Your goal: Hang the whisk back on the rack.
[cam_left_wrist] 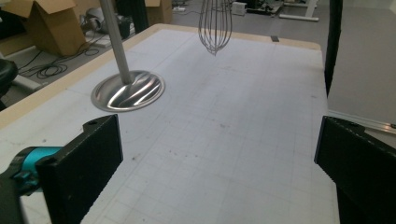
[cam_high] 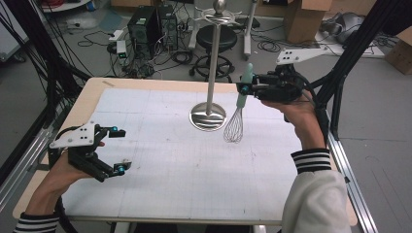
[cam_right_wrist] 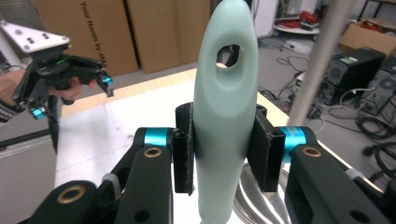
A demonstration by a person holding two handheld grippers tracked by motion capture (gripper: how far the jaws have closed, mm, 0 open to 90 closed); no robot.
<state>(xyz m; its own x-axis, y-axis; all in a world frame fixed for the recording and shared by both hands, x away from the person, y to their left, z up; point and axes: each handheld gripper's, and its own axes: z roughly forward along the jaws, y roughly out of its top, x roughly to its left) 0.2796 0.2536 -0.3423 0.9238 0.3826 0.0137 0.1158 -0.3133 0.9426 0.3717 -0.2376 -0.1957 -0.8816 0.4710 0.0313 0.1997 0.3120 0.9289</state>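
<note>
Right gripper clamped on the pale green handle of a whisk, jaws pressed flat against both sides of the handle below its hanging hole, as seen close up in the right gripper view. Whisk held upright in the air, handle up, wire balloon hanging down just right of the round base of the metal stand, clear of the white mat. Stand's thin pole rising straight from that base to a ball-topped ring of hooks, whisk handle level with the middle of the pole and just beside it. From the left gripper view, wire balloon hanging above the mat, right of the stand's pole and shiny base. Left gripper well apart from the stand, low at the near left part of the mat, jaws spread wide with nothing between them, both black pads standing far apart in its own view. Same gripper visible in the right gripper view, far off to the left, held in a hand. Beyond the stand, past the far table edge: a black stool, computer towers, cardboard boxes and loose cables on the floor.
</note>
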